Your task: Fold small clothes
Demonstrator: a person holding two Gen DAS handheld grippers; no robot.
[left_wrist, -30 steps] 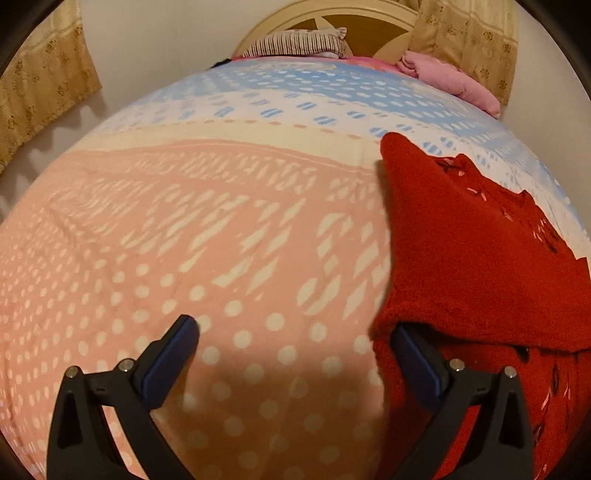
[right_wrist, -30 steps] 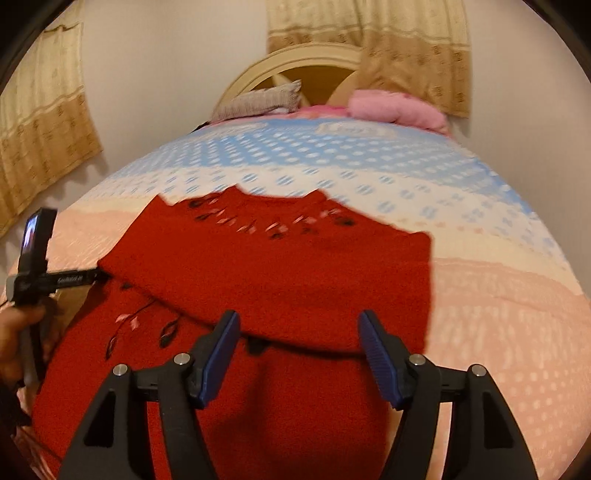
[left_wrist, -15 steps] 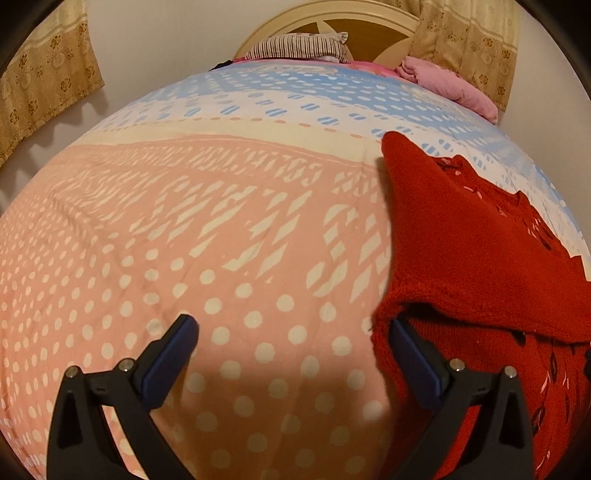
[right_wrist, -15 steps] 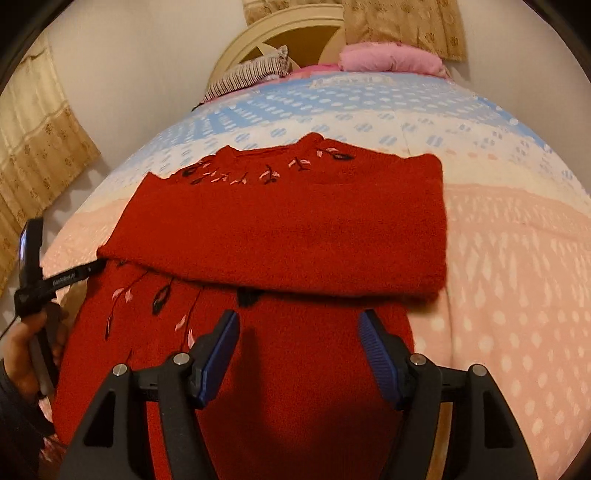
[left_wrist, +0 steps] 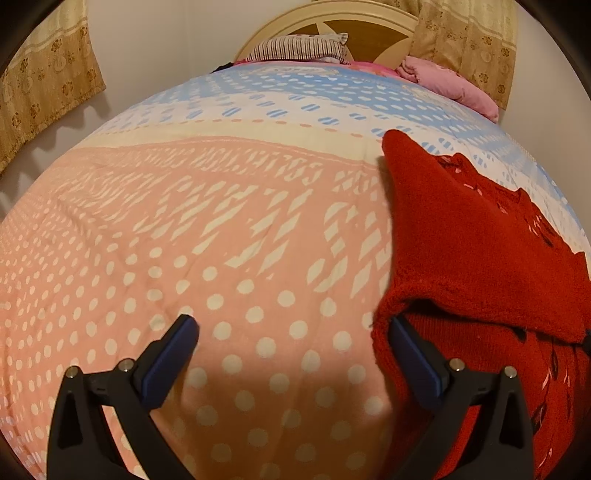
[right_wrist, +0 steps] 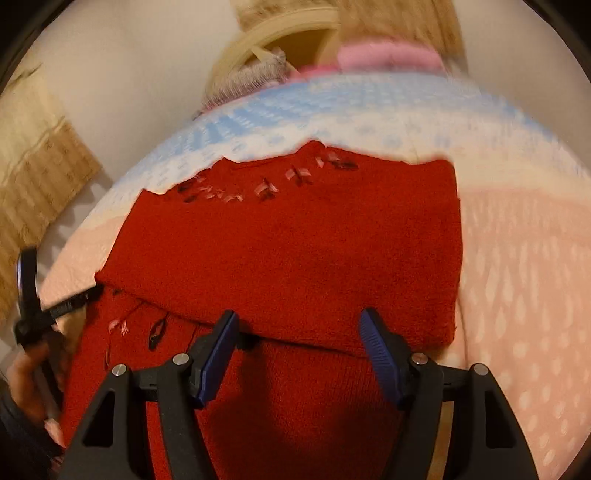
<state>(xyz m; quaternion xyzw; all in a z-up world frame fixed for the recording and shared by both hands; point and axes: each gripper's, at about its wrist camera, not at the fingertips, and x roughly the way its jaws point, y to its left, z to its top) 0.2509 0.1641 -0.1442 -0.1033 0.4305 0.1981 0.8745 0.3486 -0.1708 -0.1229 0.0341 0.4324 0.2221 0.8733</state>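
Observation:
A red knit sweater (right_wrist: 295,251) with small leaf embroidery at the collar lies on the bed, its upper part folded down over the body. My right gripper (right_wrist: 297,326) hangs open just above the fold's near edge, and nothing is between its blue pads. My left gripper (left_wrist: 291,328) is open over the bedspread at the sweater's (left_wrist: 480,258) left side. Its right fingertip (left_wrist: 397,328) sits at the mouth of the fold there. In the right wrist view the left gripper (right_wrist: 55,295) shows at the far left, held by a hand (right_wrist: 26,376).
A pink, white and blue dotted bedspread (left_wrist: 221,221) covers the bed. At the headboard (left_wrist: 332,14) lie a striped pillow (left_wrist: 299,48) and a pink bundle (left_wrist: 450,85). Curtains (left_wrist: 40,81) hang on both sides. To the sweater's right is open bedspread (right_wrist: 524,277).
The right gripper has sunk closer to the sweater and rolled a little, so the fold edge now sits at its fingertips. The left gripper has stayed where it was.

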